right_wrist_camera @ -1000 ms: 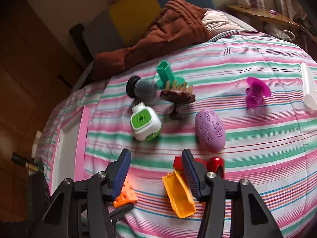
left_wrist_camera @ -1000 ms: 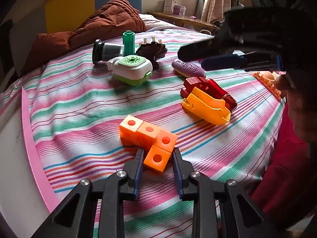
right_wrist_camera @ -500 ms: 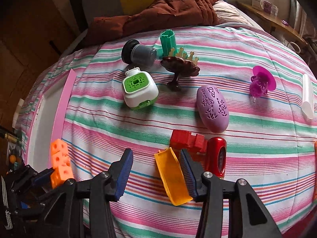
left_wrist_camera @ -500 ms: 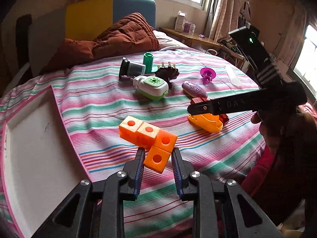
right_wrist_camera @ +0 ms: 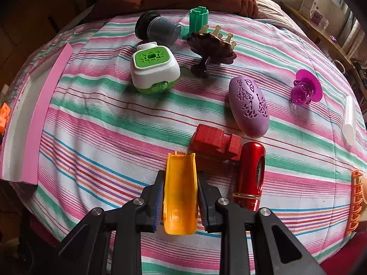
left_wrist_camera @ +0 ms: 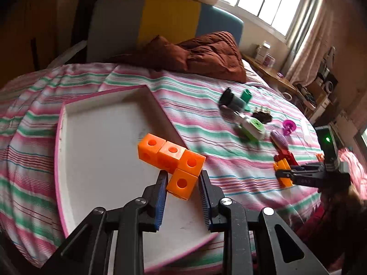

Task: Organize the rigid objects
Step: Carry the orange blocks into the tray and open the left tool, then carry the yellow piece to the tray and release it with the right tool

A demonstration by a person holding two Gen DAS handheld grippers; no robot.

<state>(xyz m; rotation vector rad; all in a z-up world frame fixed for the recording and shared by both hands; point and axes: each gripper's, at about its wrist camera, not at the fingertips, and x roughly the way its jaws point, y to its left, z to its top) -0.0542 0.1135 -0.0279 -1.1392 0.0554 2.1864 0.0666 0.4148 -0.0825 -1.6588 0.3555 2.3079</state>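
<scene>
My left gripper (left_wrist_camera: 182, 191) is shut on an orange block piece (left_wrist_camera: 172, 158) made of joined cubes and holds it above the right part of a white tray with a pink rim (left_wrist_camera: 98, 142). My right gripper (right_wrist_camera: 180, 188) has its jaws closed against the sides of a yellow chute-shaped toy (right_wrist_camera: 181, 190) lying on the striped bedspread. In the left wrist view the right gripper (left_wrist_camera: 284, 174) shows at the far right by the yellow toy (left_wrist_camera: 283, 171).
On the bedspread lie a red block (right_wrist_camera: 213, 141), a red cylinder (right_wrist_camera: 251, 174), a purple oval case (right_wrist_camera: 248, 106), a green-and-white box (right_wrist_camera: 153, 68), a brown stand (right_wrist_camera: 211, 50), a grey cup (right_wrist_camera: 158, 29), a green holder (right_wrist_camera: 198, 19), a magenta toy (right_wrist_camera: 305, 89). The tray's rim (right_wrist_camera: 39, 119) shows at left.
My left gripper has carried the orange block piece left, from over the bedspread to over the tray. My right gripper has moved down onto the yellow toy and closed on its sides.
</scene>
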